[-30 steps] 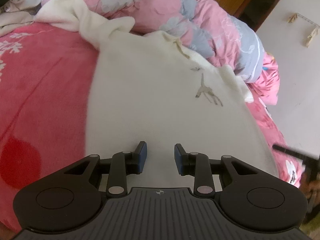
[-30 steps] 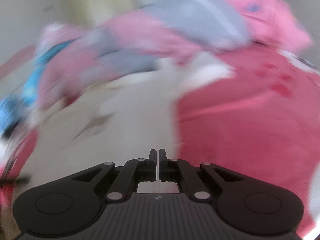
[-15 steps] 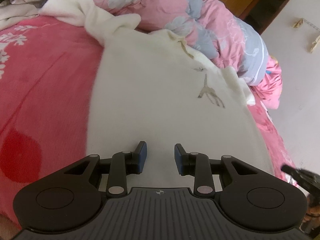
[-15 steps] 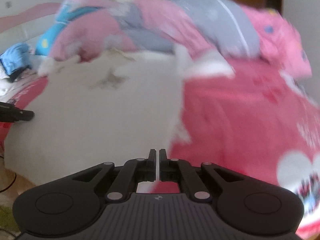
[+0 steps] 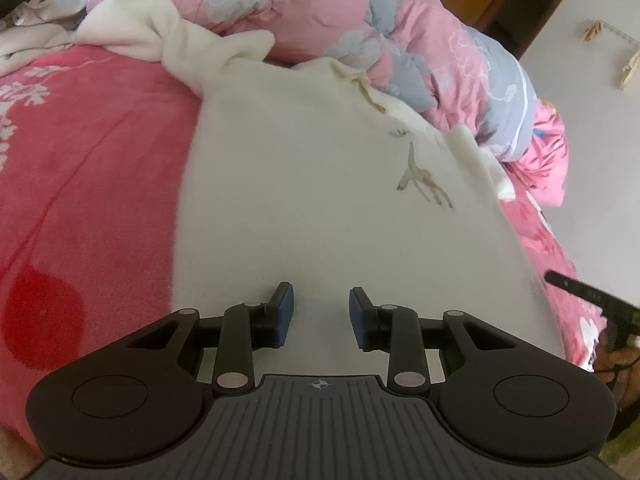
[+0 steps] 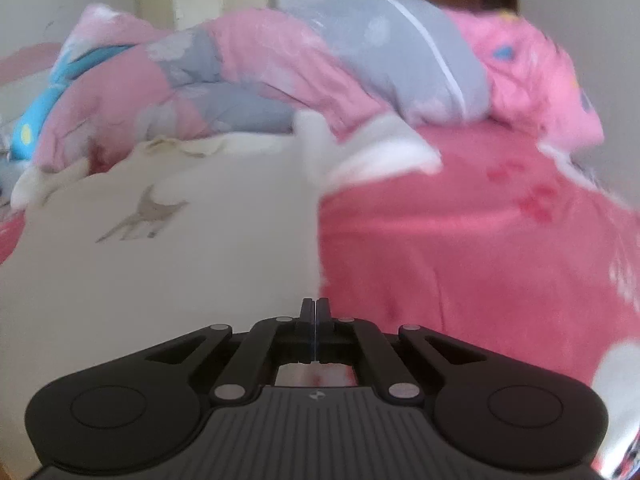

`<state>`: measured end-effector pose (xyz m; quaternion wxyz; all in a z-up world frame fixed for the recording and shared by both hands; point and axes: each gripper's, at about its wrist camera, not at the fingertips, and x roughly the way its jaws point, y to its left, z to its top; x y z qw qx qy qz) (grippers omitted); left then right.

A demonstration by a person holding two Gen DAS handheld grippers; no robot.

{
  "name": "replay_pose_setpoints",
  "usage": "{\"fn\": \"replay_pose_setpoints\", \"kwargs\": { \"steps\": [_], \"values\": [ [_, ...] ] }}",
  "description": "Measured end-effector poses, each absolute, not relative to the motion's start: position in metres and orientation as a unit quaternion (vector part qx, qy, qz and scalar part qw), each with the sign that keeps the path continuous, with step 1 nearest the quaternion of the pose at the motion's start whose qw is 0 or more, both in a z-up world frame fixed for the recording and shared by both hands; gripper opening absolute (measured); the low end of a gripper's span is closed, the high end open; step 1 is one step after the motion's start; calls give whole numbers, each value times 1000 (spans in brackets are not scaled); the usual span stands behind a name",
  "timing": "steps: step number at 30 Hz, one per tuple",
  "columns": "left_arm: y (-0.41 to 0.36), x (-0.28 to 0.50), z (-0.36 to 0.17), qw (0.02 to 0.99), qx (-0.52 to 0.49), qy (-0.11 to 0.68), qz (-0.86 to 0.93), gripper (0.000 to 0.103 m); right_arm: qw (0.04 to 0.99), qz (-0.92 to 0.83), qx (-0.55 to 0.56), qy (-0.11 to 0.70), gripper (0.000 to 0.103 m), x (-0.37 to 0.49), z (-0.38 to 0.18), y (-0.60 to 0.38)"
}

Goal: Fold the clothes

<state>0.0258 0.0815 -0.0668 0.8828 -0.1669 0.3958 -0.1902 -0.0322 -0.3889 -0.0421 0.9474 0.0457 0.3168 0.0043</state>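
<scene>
While the left gripper [image 5: 321, 312] hangs over the near hem of the cream sweater [image 5: 320, 200] w/ its fingers [image 5: 283, 314] spread apart and nothing between them, the right gripper [image 6: 315, 312] has swung round fast. A sec ago its view was a blur aimed across the garment; now it points along the sweater's right side edge, where cream cloth meets the red bedspread [image 6: 460, 260]. Right fingers are pressed together, tips just over that edge; can't tell whether any cloth is nipped between them, prob. not, as no fabric shows lifted.

Left view has barely shifted over the same second, so the left side is holding station. In it the right tool has come back into frame at far right, beside the sweater's edge.

Sweater lies spread flat, front up, on the bed: bird motif [image 5: 420, 178] near the chest, one sleeve [image 5: 168, 36] trailing up-left toward the pink-and-grey duvet [image 5: 360, 12], the other sleeve [image 6: 384, 152] bunched on the opp. side.

Meaning for the job, as a judgement: body is laid out smooth, both tools sit at the bottom and side edges, so a fold looks about to be set up. No fold shows in the body as it lies.
</scene>
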Motion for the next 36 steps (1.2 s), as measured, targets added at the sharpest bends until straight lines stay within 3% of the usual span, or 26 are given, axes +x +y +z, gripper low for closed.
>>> {"fn": "replay_pose_setpoints", "kwargs": {
  "steps": [5,13,22,36],
  "values": [
    [83,25,-68,883,-170,394,-192,31,942,27,22,335,0,1,-62,-375],
    [83,25,-68,882,-165,393,-202,31,933,-58,189,300,0,-6,-53,-452],
    [83,24,-67,881,-170,394,-198,31,919,23,187,346,0,-33,-63,-406],
    [85,25,-68,876,-183,400,-198,32,923,86,176,331,0,-76,-29,-367]
  ]
}}
